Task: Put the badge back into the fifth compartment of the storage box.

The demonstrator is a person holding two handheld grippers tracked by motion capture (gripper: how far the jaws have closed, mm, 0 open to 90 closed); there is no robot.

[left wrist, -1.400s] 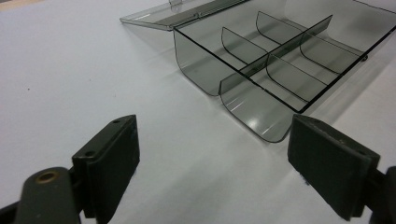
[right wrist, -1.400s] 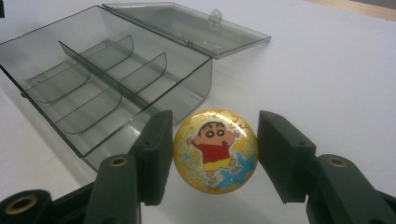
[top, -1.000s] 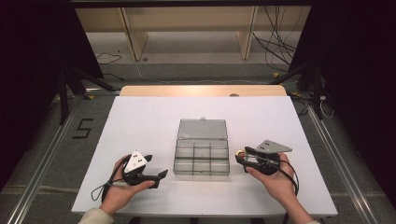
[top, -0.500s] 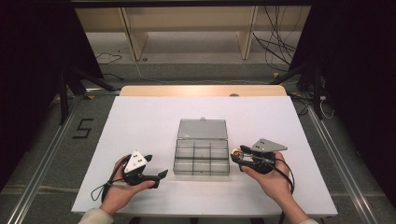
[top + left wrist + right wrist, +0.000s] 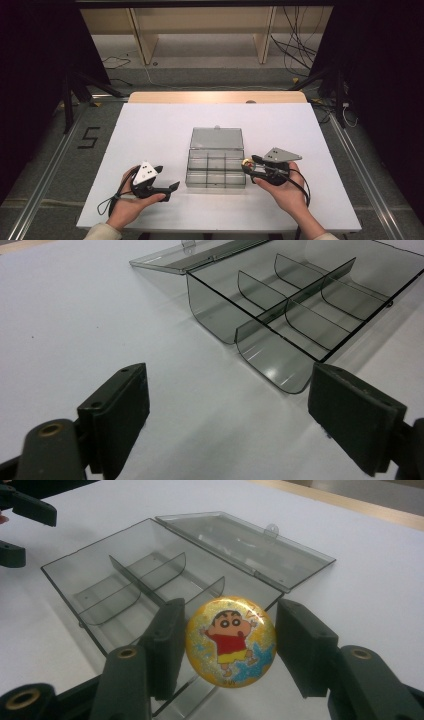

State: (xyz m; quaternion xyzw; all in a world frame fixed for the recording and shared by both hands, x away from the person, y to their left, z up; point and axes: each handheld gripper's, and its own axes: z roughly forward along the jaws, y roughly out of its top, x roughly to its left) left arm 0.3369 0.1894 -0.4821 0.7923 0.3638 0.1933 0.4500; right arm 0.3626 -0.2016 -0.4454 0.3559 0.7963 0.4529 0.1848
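White worktop (image 5: pixel 150 135) here, totally plain matte sheet, with a strip of light wood showing along its far edge (image 5: pixel 215 97). Past that edge there's a pale wooden shelf frame (image 5: pixel 200 30) on a grey floor, a bunch of black cables (image 5: pixel 300 55) trailing around on the right, and dark curtains or panels down both sides. Metal rails run along the floor on either side of the worktop, and there's a "5" marked on the floor (image 5: pixel 89 137) to the left. Middle of the worktop sits a clear smoky plastic organizer box (image 5: pixel 216 167) with dividers, lid (image 5: pixel 217 137) flipped open and lying flat on the far side; the compartments look empty. Right tool (image 5: pixel 248 165) is just beside the box's right edge, and its jaws are clamped on a round yellow glittery badge (image 5: pixel 230 642) with a cartoon kid in a red shirt on it, held up on edge above the worktop, over the box's near corner in the right gripper view. Left tool (image 5: pixel 172 186) rests in the person's hand near the box's front left corner, jaws wide apart with nothing between them, pointing toward the box without touching it.
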